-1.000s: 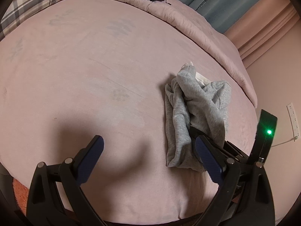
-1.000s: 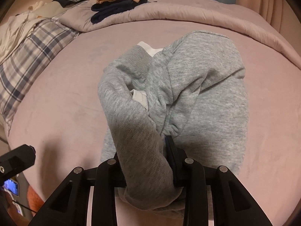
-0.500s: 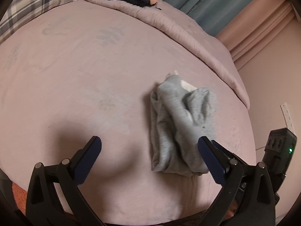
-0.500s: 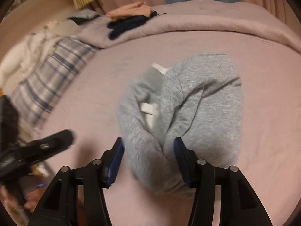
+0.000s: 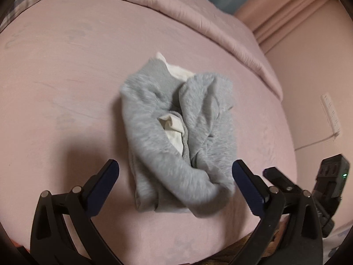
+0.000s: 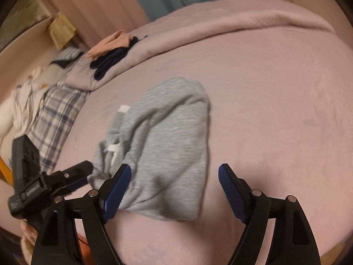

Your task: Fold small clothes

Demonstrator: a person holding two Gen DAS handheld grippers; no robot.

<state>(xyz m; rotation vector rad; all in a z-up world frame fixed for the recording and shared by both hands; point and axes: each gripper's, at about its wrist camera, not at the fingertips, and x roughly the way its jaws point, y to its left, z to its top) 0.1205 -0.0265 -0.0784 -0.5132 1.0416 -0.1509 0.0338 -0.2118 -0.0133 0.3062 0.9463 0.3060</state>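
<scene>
Both the left claw [image 5: 174,172] and right claw [image 6: 174,176] hang released over the bundled grey garment [image 5: 176,132] (white lining showing) on the bed [image 5: 66,77].

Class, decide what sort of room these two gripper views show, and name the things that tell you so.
Most likely a bedroom: a small grey fleece garment lies on a pink-sheeted bed, with a plaid pillow and a rolled-back pink quilt behind it.
</scene>
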